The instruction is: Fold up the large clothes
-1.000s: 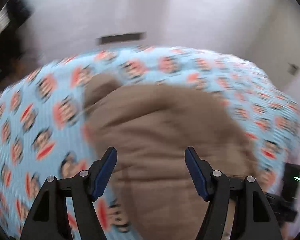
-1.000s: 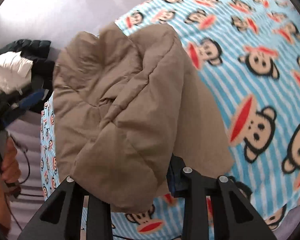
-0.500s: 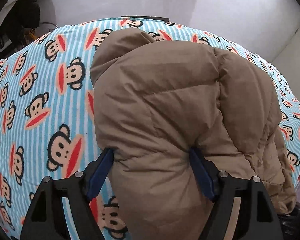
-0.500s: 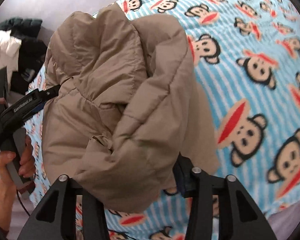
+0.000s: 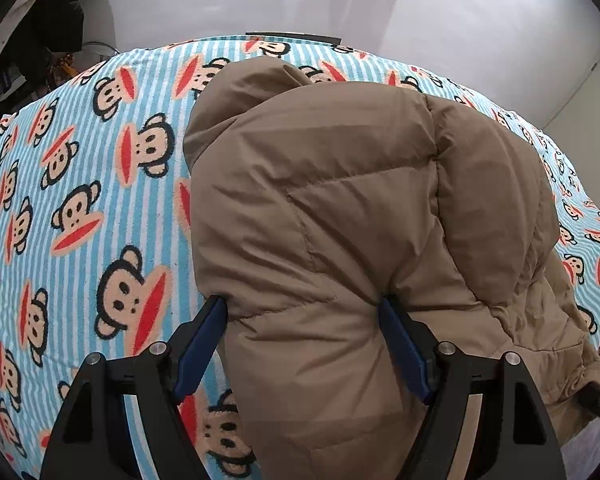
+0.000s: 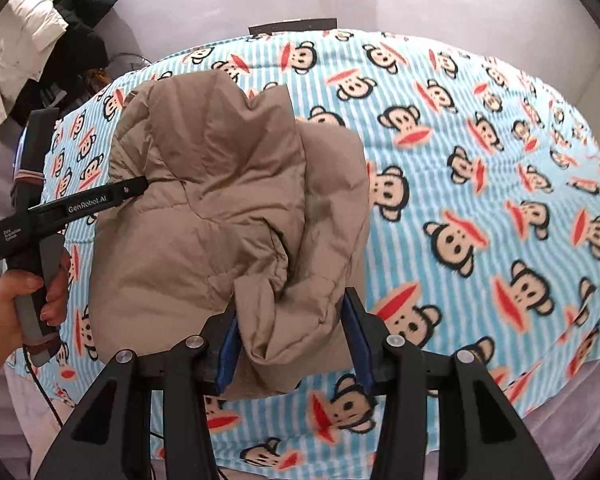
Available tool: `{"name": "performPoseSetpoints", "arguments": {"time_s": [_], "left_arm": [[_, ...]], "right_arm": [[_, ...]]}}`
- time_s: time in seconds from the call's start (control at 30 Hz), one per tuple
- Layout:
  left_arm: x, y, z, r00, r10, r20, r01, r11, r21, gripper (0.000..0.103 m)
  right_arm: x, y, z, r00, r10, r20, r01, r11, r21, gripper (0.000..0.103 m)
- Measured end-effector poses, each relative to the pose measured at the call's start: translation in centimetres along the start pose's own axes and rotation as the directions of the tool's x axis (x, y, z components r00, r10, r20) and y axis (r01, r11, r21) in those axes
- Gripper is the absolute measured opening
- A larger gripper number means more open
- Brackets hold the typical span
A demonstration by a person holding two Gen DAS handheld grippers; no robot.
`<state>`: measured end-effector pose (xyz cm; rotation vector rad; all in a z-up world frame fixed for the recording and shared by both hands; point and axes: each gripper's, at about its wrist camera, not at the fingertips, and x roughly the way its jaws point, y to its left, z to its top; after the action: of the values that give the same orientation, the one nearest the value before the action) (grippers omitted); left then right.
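A tan jacket lies bunched on the bed, near its front edge. The left hand-held gripper is clamped on one thick fold; the right hand-held gripper likewise squeezes a bundled end between its pads.

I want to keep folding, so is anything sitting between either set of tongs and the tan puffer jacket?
Nothing visible: the tan puffer jacket already bulges between the left tongs and the right tongs, directly against their pads.
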<state>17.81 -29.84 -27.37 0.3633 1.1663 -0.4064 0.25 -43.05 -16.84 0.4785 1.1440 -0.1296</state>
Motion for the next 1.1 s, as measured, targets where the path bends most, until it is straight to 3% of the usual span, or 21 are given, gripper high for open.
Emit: {"name": "performPoseSetpoints", "arguments": {"time_s": [0.2, 0.27, 0.4, 0.5, 0.57, 0.7, 0.83, 0.97, 1.1], "left_arm": [[-0.1, -0.1, 0.0, 1.000, 0.006, 0.002, -0.006, 1.000, 0.001, 0.079], [-0.1, -0.2, 0.1, 1.000, 0.008, 0.000, -0.008, 1.000, 0.005, 0.079], [-1.2, -0.3, 0.9, 1.000, 0.007, 0.003, -0.007, 1.000, 0.003, 0.079], [-3.4, -0.7, 2.9, 0.996, -0.007, 0.085, 0.006, 1.000, 0.005, 0.079], [-3.5, -1.5, 4.3, 0.992, 0.022, 0.126, -0.026, 0.999, 0.031, 0.079], [1.2, -3.5, 5.7, 0.994, 0.103, 0.040, -0.107, 0.989, 0.101, 0.079], [3.9, -5.8, 5.4, 0.983, 0.172, 0.057, -0.180, 0.966, 0.184, 0.081], [5.0, -6.5, 5.2, 0.983, 0.179, 0.046, -0.184, 0.962, 0.203, 0.084], [3.3, -5.9, 5.1, 0.986, 0.161, 0.048, -0.167, 0.965, 0.200, 0.084]], "right_arm": [[-2.7, 1.1, 0.8, 0.997, -0.017, 0.074, 0.021, 0.998, -0.053, 0.050], [-2.8, 2.2, 1.1, 0.996, 0.027, 0.081, -0.019, 0.995, -0.100, 0.038], [0.7, 4.5, 0.5, 0.999, 0.000, 0.033, 0.007, 0.977, -0.213, 0.036], [4.2, 4.0, -0.7, 0.997, -0.075, -0.010, 0.070, 0.970, -0.234, 0.035], [5.4, 2.9, -1.5, 0.998, -0.048, -0.038, 0.039, 0.979, -0.202, 0.035], [7.7, 1.7, -2.0, 0.997, -0.007, -0.078, -0.005, 0.987, -0.159, 0.035], [9.7, 1.0, -2.2, 0.996, 0.012, -0.091, -0.025, 0.990, -0.141, 0.035], [11.2, 0.0, -2.3, 0.994, 0.056, -0.095, -0.066, 0.993, -0.100, 0.035], [10.9, -0.1, -2.3, 0.992, 0.065, -0.112, -0.074, 0.995, -0.073, 0.036]]}}
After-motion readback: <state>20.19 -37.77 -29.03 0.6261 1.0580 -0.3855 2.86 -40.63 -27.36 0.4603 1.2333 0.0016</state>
